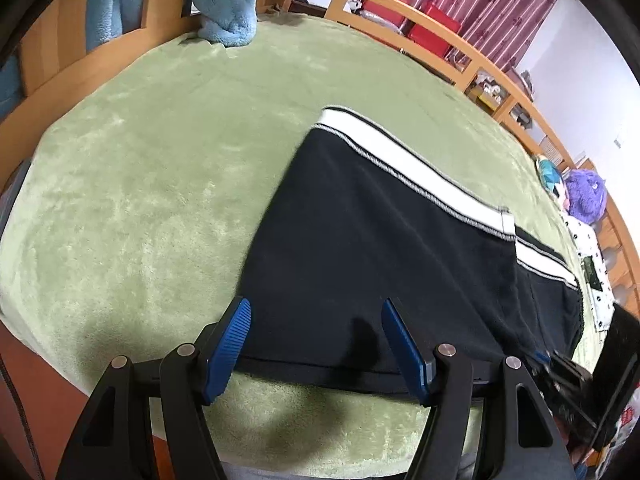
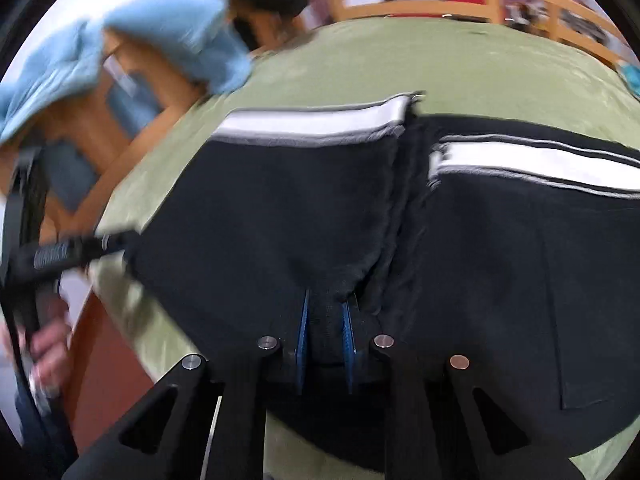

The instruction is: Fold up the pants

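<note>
Black pants (image 1: pixel 380 240) with a white side stripe (image 1: pixel 400 160) lie folded on a green blanket (image 1: pixel 160 160). In the left wrist view my left gripper (image 1: pixel 317 308) is open, its blue pads (image 1: pixel 230 344) spread over the near hem of the pants and pressing on nothing. The right gripper's black body (image 1: pixel 560 372) shows at the right edge. In the blurred right wrist view the right gripper (image 2: pixel 325 312) is shut on a bunched ridge of the pants (image 2: pixel 280 208) at the fold. The left gripper (image 2: pixel 68 256) and a hand (image 2: pixel 44 348) are at the far left.
A light blue fleece (image 1: pixel 228 4) hangs over the wooden bed rail (image 1: pixel 440 36) at the back. A purple plush toy (image 1: pixel 586 196) and a white dotted cloth (image 1: pixel 592 264) lie at the right edge of the bed. Green blanket (image 2: pixel 480 60) stretches beyond the pants.
</note>
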Demonstrator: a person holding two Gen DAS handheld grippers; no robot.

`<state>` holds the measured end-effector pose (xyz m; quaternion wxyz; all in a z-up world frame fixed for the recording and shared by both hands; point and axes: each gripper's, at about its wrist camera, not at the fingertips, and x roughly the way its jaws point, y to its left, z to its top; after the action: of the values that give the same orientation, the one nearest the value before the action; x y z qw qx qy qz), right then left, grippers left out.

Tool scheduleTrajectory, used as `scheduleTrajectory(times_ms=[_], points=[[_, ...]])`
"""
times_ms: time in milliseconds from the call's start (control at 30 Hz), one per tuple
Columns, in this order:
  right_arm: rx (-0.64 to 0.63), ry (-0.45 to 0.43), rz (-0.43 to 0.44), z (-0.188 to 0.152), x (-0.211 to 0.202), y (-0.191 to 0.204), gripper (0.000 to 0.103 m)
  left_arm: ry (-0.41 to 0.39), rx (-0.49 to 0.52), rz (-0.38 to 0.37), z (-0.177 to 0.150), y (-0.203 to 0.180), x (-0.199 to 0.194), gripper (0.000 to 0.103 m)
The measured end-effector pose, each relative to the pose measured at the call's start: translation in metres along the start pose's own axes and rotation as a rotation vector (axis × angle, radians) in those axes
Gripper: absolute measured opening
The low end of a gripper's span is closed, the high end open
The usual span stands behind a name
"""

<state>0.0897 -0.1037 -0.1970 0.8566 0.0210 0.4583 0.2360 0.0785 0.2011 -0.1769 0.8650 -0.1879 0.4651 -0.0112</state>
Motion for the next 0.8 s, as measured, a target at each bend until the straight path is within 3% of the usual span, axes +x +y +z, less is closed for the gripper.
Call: scheduleTrajectory(times_ms=[233,367,467,633,800], points=[[0.08,0.03,0.068,-0.011,-0.008,-0.023,0.016,0.026,-0.047,-0.01,0.002,0.015,0.011,0.066],[0.11,-0.02,0.064,-0.002,-0.029,-0.035,0.032,0.045,-0.073,-0.011,-0.006,0.027,0.015,0.067],[0.163,-0.075,0.062,-0.003,-0.037,-0.052,0.036,0.05,-0.108,-0.067,-0.016,0.037,0.022,0.071],[0.21,-0.006,0.031,-0.015,-0.005,-0.063,0.036,0.024,-0.163,-0.136,-0.016,0.039,0.031,0.074],[0.228,-0.002,0.034,-0.013,-0.007,-0.065,0.036,-0.005,-0.19,-0.142,-0.014,0.036,0.041,0.074]])
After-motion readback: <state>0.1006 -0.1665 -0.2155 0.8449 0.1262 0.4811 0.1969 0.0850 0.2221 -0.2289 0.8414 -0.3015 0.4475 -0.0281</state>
